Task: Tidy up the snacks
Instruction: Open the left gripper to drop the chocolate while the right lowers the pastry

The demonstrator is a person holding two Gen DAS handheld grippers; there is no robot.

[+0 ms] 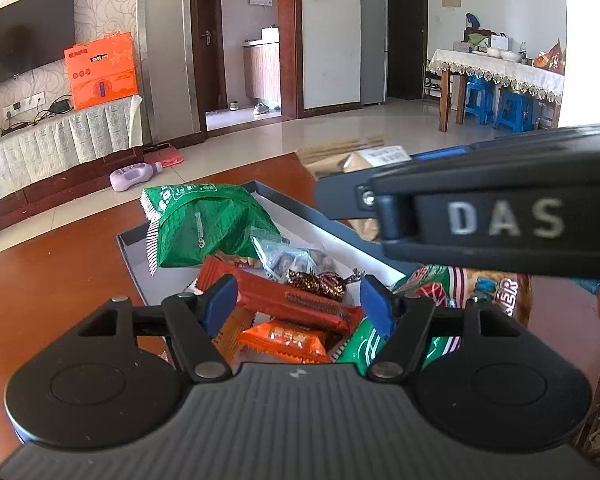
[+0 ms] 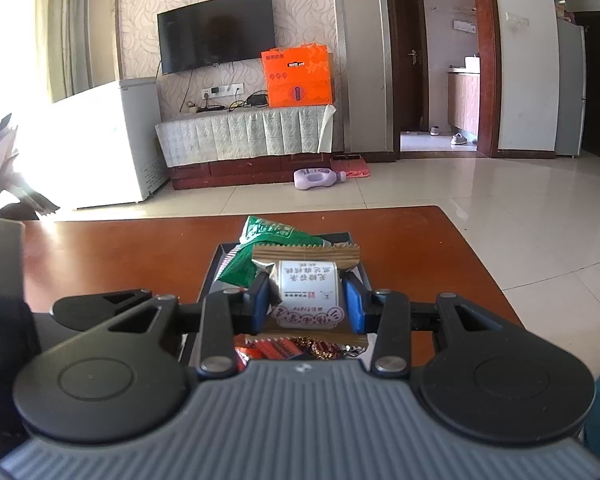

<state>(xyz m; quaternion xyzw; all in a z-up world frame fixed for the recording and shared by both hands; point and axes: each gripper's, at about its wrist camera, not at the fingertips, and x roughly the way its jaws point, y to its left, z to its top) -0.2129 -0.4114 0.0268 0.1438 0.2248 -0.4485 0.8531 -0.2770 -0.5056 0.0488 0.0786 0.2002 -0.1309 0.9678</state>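
Note:
A dark shallow box [image 1: 129, 254] with a white inside sits on the red-brown table and holds snacks: a green bag [image 1: 204, 224], red-orange bars [image 1: 296, 302], an orange packet [image 1: 284, 338] and foil candies [image 1: 320, 280]. My left gripper [image 1: 298, 304] is open and empty just above the snacks. My right gripper [image 2: 306, 300] is shut on a brown-and-white snack packet [image 2: 306, 280] and holds it over the box [image 2: 220, 256]. The right gripper's body [image 1: 480, 216] crosses the left wrist view above the box's right side.
A striped snack bag [image 1: 488, 292] lies right of the box. Brown packets [image 1: 340, 160] lie at the table's far edge. A TV stand, an orange carton [image 2: 298, 78], a white freezer [image 2: 108, 144] and a bottle [image 2: 316, 178] on the floor stand beyond.

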